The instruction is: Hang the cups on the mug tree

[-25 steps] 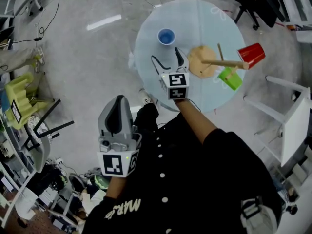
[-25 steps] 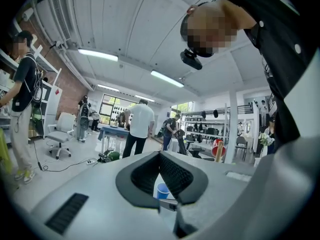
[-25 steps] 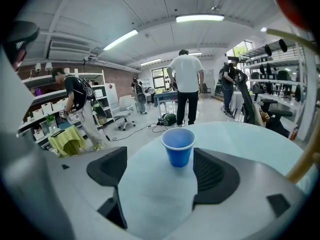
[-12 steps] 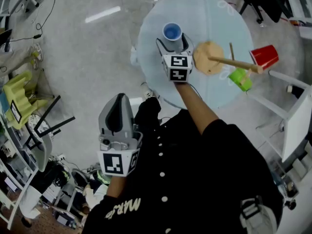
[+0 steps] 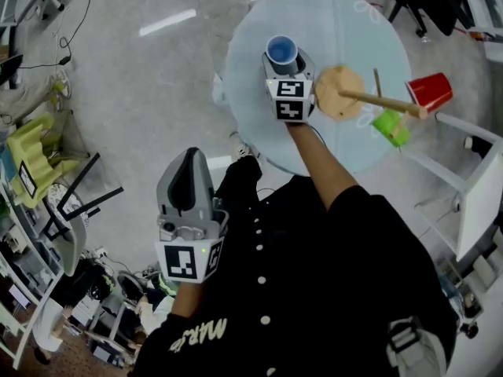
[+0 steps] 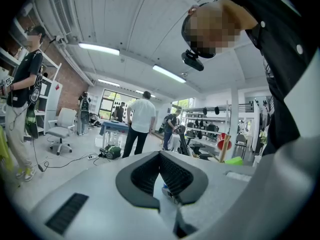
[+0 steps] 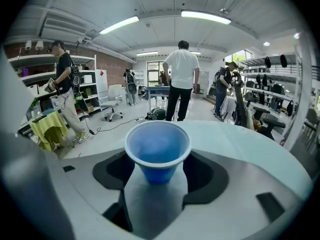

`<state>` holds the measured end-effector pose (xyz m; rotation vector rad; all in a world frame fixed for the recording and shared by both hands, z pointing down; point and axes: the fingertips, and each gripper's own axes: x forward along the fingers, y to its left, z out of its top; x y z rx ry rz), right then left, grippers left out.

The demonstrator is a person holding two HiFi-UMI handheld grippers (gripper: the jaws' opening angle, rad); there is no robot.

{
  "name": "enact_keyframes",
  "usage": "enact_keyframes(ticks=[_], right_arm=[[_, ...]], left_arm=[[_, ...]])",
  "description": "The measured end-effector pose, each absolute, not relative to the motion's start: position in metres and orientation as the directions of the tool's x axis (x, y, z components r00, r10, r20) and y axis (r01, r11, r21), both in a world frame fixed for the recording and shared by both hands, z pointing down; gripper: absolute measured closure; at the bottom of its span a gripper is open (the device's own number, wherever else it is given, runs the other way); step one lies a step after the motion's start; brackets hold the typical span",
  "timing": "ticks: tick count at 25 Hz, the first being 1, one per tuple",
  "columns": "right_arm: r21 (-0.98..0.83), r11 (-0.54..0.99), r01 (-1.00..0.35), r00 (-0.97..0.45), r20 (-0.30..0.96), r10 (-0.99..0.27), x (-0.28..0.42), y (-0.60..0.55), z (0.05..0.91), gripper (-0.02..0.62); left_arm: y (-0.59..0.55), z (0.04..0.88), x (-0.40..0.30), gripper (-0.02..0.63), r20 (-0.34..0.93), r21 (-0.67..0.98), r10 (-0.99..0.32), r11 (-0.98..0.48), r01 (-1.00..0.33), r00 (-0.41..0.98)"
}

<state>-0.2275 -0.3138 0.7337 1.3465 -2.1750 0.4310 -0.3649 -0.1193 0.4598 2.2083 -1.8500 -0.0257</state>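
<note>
Two cups, the red cup [image 5: 429,91] and the green cup [image 5: 391,126], already hang on the tree [image 5: 339,93], which stands on the round table [image 5: 346,22]. One cup is left, the blue cup [image 5: 281,52]. It stands upright on the table, just beside the tree's base, on the side away from the hung cups.

The step in hand is the grasp of this last cup. The right gripper [image 5: 285,67] has the blue cup between its jaws, and the jaws are closing on it. In the right gripper view a little gap shows on each side of the cup's body, so I judge that the pads do not press it yet. The left gripper [image 5: 190,167] is held low near the person's body, well apart from the table. Its jaws are together and nothing is between them.

Next, the jaws should finish closing, but gently, because the cup looks thin and may bend. After that, the cup must be lifted, tipped and brought to a free peg.
</note>
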Motion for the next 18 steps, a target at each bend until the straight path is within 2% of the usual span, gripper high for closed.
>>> enact_keyframes(ticks=[7, 18], right_arm=[[-0.012, 0.484, -0.875, -0.407, 0.56, -0.722, -0.234, -0.297, 0.705, 0.305], [-0.211, 0.565, -0.798, -0.571, 0.567, -0.594, -0.217, -0.208, 0.656, 0.302]], left_arm=[[-0.117, 0.449, -0.359, 0.607, 0.138, 0.213, -0.972, -0.16, -0.964, 0.192], [-0.111, 0.396, -0.297, 0.607, 0.049, 0.212, -0.968, -0.23, -0.95, 0.246]])
